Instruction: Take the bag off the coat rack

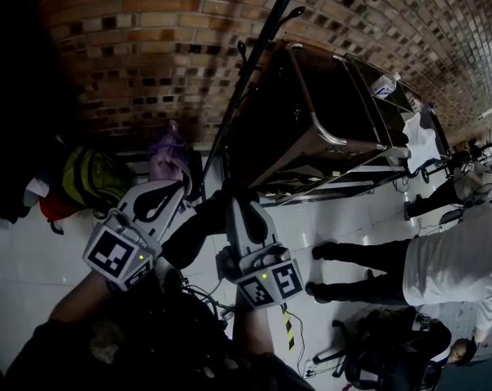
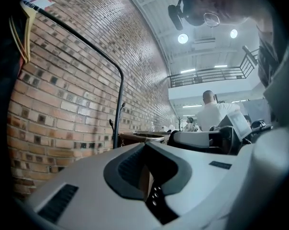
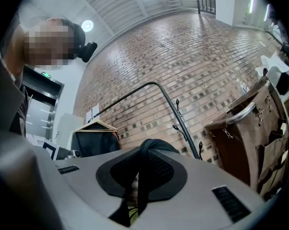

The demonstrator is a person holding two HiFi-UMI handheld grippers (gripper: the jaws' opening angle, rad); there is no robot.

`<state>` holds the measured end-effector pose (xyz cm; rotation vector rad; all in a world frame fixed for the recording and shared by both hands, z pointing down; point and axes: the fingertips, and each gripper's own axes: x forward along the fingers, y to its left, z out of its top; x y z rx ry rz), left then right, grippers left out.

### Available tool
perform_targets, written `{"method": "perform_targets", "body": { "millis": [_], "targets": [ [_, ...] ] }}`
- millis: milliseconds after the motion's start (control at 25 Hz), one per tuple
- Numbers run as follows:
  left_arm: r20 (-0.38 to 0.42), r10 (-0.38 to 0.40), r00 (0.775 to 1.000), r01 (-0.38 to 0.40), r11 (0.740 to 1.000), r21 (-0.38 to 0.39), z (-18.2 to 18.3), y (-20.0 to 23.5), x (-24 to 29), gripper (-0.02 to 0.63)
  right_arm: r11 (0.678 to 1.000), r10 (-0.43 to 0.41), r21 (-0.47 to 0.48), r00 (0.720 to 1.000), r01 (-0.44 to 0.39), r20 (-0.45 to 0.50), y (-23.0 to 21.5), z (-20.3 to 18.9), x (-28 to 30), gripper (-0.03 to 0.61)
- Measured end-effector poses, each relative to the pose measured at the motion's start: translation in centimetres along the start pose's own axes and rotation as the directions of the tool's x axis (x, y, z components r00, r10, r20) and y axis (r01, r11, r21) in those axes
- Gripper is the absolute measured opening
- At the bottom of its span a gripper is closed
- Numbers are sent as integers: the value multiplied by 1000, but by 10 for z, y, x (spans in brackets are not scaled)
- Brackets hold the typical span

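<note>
Brick wall filled the background, with pale floor tiles below it. I counted one black coat rack, one brown cart just beside it, one yellow-green backpack against the wall, one person in a white shirt, and my two grippers. Both grippers were held side by side and pointed toward the wall, marker cubes nearest me and my forearms coming in from below. The left gripper had its jaws drawn together with nothing in them. The right gripper had its jaws pinched narrowly on one black strap, which sat near the rack's pole and ran back toward me. I could not tell the bag's body apart from the dark mass beneath my hands. The cart's inside was too dark to tell its contents.
</note>
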<state>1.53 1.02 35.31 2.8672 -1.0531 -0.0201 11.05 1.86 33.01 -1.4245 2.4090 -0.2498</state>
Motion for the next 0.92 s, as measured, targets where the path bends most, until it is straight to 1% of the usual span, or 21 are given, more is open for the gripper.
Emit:
{"method": "perform_targets", "body": {
  "millis": [200, 560, 760, 920],
  "targets": [
    [1, -5, 1000, 5, 1000, 22, 4, 15, -18, 35, 999, -4, -40, 1000, 4, -13, 21, -11, 13, 40],
    [24, -1, 1000, 1, 1000, 3, 8, 26, -25, 35, 1000, 8, 5, 998, -8, -58, 39, -33, 27, 40],
    [26, 0, 1000, 0, 1000, 0, 7, 27, -32, 35, 1000, 21, 9, 998, -21, -65, 47, -42, 26, 40],
    [24, 5, 1000, -5, 1000, 2, 8, 29, -38, 35, 999, 29, 18, 998, -28, -55, 57, -40, 28, 40]
  ]
}}
